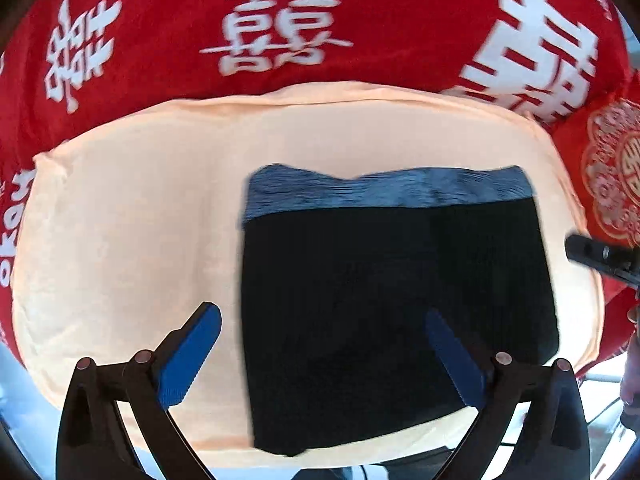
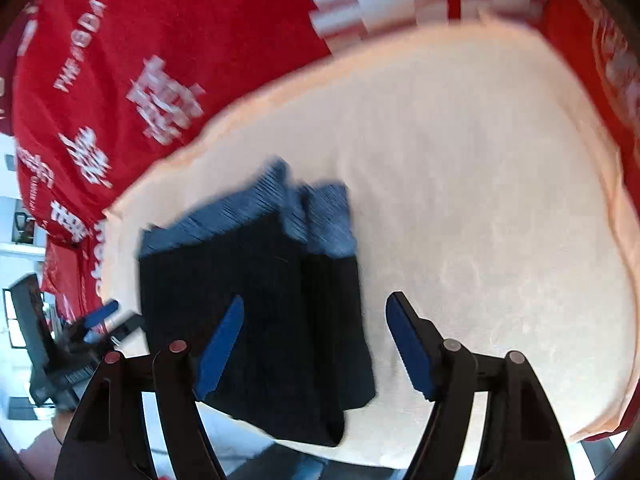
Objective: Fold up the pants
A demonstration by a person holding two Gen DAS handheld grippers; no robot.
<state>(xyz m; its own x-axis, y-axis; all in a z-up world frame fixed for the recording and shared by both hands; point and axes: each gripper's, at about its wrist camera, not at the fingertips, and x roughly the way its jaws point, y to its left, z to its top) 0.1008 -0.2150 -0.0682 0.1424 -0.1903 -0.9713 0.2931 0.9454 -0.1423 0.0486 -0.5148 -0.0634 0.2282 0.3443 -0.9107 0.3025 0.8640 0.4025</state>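
a peach cushion [image 1: 120, 208] lies on a red cloth [image 1: 160, 20] printed with white characters; pale room background shows at the lower edges. one pair of pants [image 1: 392, 300], black with a blue waistband, lies folded into a block on the cushion. the left gripper [image 1: 324, 354] has its jaws spread and holding nothing, the pants' left edge between them, bare cushion past its left finger. the right gripper [image 2: 316, 344] is also spread and holding nothing, the pants' right edge between its jaws, wide bare cushion beyond its right finger.
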